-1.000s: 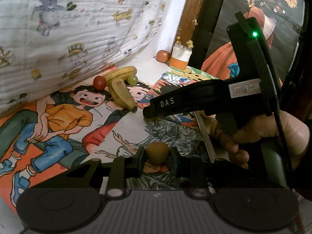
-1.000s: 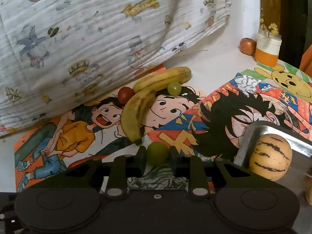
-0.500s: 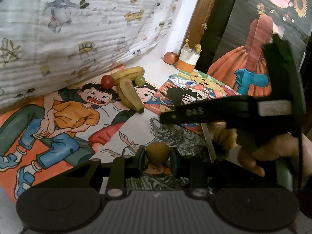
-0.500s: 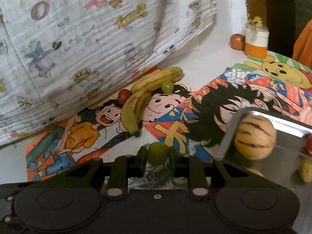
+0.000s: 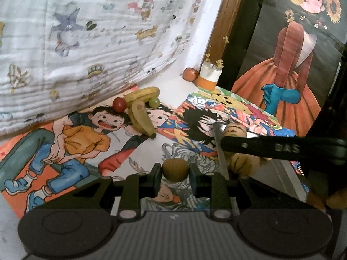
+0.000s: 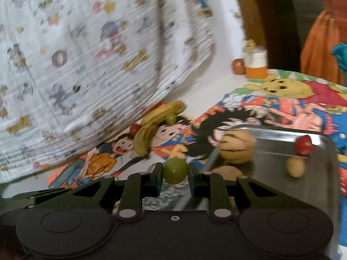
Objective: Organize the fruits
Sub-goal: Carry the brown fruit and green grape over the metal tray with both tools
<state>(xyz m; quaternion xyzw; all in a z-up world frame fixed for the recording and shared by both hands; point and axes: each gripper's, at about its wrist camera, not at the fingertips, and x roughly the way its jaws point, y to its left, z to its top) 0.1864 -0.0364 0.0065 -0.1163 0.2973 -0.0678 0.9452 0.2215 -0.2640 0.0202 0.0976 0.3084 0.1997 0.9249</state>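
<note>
Right-wrist view alone shows the steel tray point(image 6: 325, 173) interior: striped melon point(image 6: 237, 149), cherry tomato point(image 6: 304, 144), small tan fruit point(image 6: 295, 166). Right tongs point(image 6: 175, 171) pinch a green grape point(image 6: 175, 170); left tongs point(image 5: 175, 170) pinch a brown fruit point(image 5: 175, 170).

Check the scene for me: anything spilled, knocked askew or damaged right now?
Nothing stands out. The left gripper holds a small brown fruit and the right gripper a green grape. The striped melon and cherry tomato sit inside the metal tray. The bananas lie on the printed mat.
</note>
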